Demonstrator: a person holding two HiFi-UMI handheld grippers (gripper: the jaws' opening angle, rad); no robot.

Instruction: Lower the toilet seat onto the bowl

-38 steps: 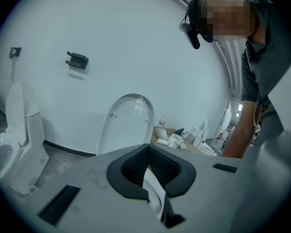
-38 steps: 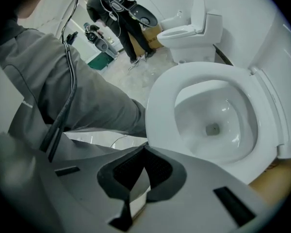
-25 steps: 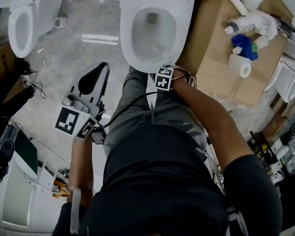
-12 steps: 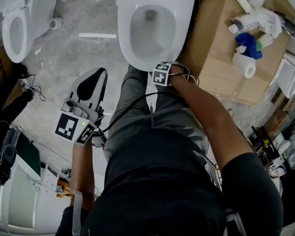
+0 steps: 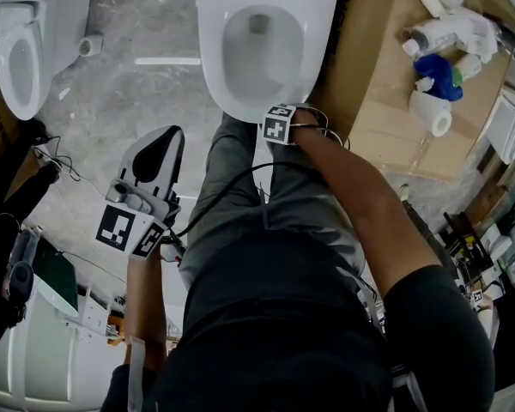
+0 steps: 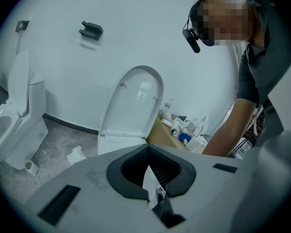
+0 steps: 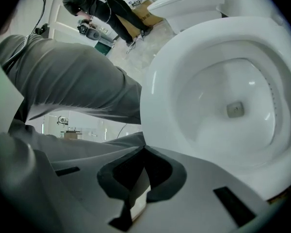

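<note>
The white toilet [image 5: 262, 45] stands at the top middle of the head view. Its seat [image 7: 160, 86] lies flat as a wide ring on the bowl. The lid [image 6: 136, 101] stands upright behind it. My right gripper [image 5: 279, 120] is at the front edge of the seat, just off the rim, and its jaws [image 7: 144, 148] are shut with nothing between them. My left gripper [image 5: 157, 144] hangs over the floor to the left of the toilet. It faces the lid from a distance, and its jaws [image 6: 148, 149] look shut and empty.
A second toilet [image 5: 17, 58] stands at the far left. A cardboard box [image 5: 378, 118] right of the bowl carries bottles and a paper roll [image 5: 431, 114]. The person's grey trouser leg [image 5: 240, 196] is just before the bowl. Cables and gear [image 5: 17, 264] lie at the left.
Both grippers have sunk a little. The right one stays at the front of the rim. Neither pair of jaws has changed.
</note>
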